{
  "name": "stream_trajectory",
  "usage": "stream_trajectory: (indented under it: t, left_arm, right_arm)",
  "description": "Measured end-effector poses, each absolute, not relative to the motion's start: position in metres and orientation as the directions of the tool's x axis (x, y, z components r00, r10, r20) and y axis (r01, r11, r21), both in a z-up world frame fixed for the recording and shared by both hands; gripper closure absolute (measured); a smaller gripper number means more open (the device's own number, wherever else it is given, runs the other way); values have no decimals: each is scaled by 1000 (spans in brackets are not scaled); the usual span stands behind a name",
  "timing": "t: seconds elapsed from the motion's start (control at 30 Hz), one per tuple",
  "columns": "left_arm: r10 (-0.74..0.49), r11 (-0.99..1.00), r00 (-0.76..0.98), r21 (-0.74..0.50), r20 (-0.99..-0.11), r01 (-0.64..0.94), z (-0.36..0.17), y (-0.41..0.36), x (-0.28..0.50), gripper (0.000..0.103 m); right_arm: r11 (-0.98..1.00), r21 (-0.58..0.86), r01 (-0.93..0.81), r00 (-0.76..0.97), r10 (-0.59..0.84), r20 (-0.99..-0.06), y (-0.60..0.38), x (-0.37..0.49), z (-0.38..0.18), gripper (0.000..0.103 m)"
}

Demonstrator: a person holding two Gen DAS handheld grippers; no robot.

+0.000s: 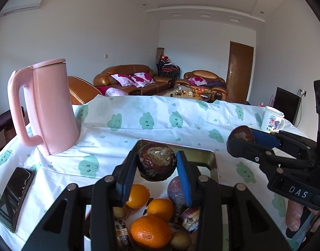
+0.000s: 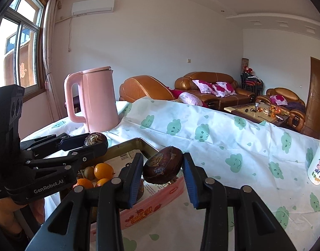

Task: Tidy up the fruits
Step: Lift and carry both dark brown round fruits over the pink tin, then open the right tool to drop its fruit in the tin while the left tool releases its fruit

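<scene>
My left gripper (image 1: pixel 156 168) is shut on a dark wrinkled passion fruit (image 1: pixel 156 162), held above the open tin box (image 1: pixel 210 156). Inside the box lie several oranges (image 1: pixel 150 231), a purple passion fruit (image 1: pixel 175 190) and small brown fruits (image 1: pixel 181 239). My right gripper (image 2: pixel 163 168) is shut on another dark passion fruit (image 2: pixel 162 165), above the box's near right rim (image 2: pixel 160 194). The left wrist view shows the right gripper (image 1: pixel 242 139) at the right with its fruit (image 1: pixel 241 135). The right wrist view shows the left gripper (image 2: pixel 96 141) at the left, holding its fruit (image 2: pixel 95 139) over the oranges (image 2: pixel 103 170).
A pink kettle (image 1: pixel 49 106) stands at the table's back left and a black phone (image 1: pixel 15 196) lies at the front left. A printed white mug (image 1: pixel 272 119) stands at the right. The cloud-print tablecloth (image 2: pixel 233 146) covers the table. Sofas and a coffee table lie beyond.
</scene>
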State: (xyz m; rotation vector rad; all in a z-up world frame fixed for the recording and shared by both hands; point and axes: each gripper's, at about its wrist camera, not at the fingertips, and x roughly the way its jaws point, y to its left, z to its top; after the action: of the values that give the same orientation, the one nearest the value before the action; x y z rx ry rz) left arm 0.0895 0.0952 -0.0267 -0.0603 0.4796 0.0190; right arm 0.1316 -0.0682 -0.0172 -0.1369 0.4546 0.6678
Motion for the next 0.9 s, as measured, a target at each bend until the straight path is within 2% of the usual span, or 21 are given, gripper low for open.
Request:
stream_trajectory:
  t: [0.5, 0.9]
  left_arm:
    - [27, 1000, 833, 7, -552, -28, -34, 101, 116, 63]
    - [27, 1000, 809, 22, -587, -17, -44, 99, 124, 63]
  right_arm:
    - [784, 78, -616, 614, 539, -576, -36, 166, -40, 63]
    - [794, 83, -603, 593, 515, -618, -32, 178, -53, 63]
